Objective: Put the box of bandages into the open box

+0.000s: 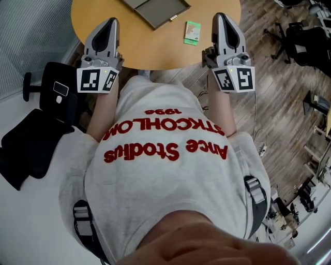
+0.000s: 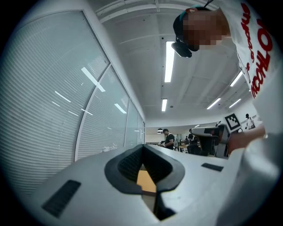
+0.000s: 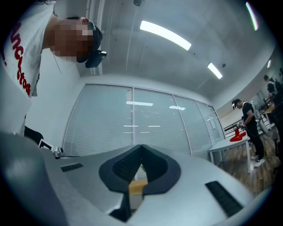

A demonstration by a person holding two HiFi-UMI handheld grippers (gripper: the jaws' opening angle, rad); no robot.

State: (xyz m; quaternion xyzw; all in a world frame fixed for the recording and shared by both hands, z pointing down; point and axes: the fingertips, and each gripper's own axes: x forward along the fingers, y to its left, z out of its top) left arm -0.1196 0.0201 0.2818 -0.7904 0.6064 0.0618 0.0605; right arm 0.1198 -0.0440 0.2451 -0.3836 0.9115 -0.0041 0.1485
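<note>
The box of bandages point(image 1: 192, 32), small and green and white, lies flat on the round wooden table point(image 1: 155, 49) near its right side. The open box point(image 1: 155, 10), flat and grey, lies at the table's far middle, partly cut off by the frame's top edge. My left gripper point(image 1: 110, 23) hovers over the table's near left edge, shut and holding nothing. My right gripper point(image 1: 221, 17) sits just right of the bandage box, apart from it, shut and holding nothing. Both gripper views look upward at the ceiling; the left gripper point(image 2: 142, 148) and right gripper point(image 3: 141, 149) show closed tips.
A black office chair point(image 1: 49, 111) stands at my left by the glass wall. More dark chairs point(image 1: 302, 41) stand on the wooden floor at the right, and a cable point(image 1: 257, 135) lies there. People stand far off in both gripper views.
</note>
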